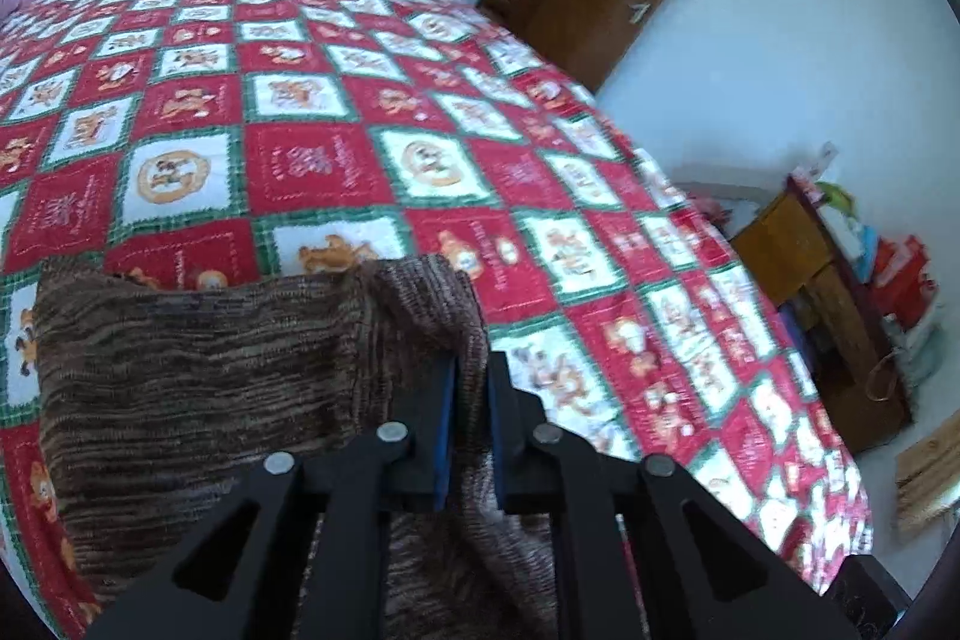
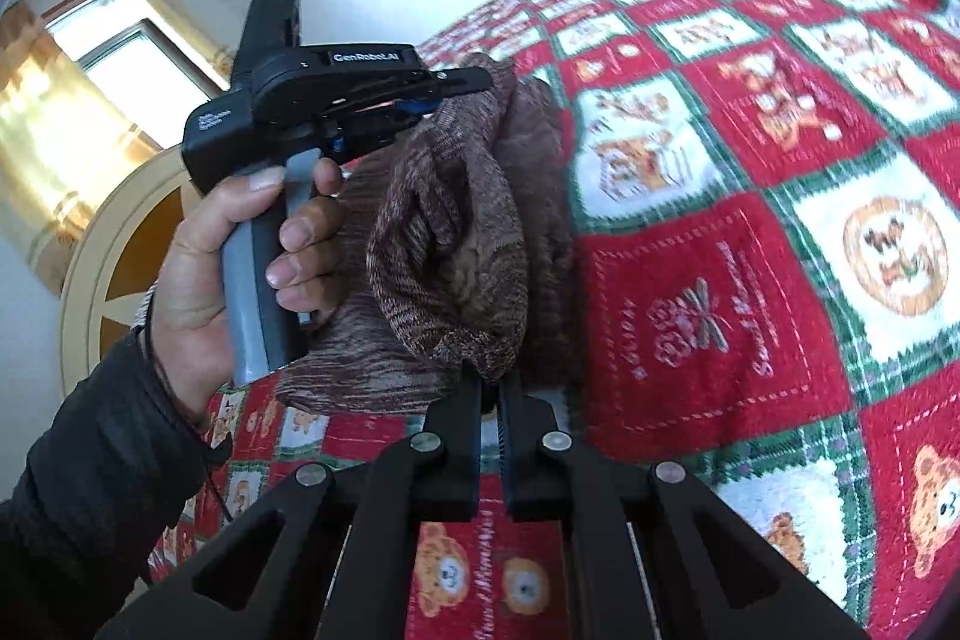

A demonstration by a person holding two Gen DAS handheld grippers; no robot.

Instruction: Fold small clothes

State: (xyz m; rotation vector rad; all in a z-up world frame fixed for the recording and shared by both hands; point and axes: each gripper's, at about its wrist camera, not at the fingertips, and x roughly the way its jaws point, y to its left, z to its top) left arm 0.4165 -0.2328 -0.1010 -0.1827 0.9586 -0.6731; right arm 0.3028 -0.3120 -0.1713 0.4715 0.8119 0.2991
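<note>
Bed [image 1: 336, 112], red-green checked bear quilt; brown knit garment [image 1: 198, 370] partly on it

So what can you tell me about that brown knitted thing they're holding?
The brown garment is a soft, ribbed knit streaked dark and light brown. It hangs bunched and partly doubled over above the red checked bedspread. Both grippers are shut on it: the left gripper pinches one edge, the right gripper another. Its exact kind can't be told.

The brown knit cloth [image 1: 198, 370] is cut off at 6 o'clock behind the left gripper's [image 1: 471, 436] black arms. The shelf [image 1: 840, 316] at 3 o'clock is too blurry to read. The bed cover [image 2: 750, 250] runs off at 3 o'clock. The sleeve [image 2: 90, 490] leaves at 8 o'clock.
</note>
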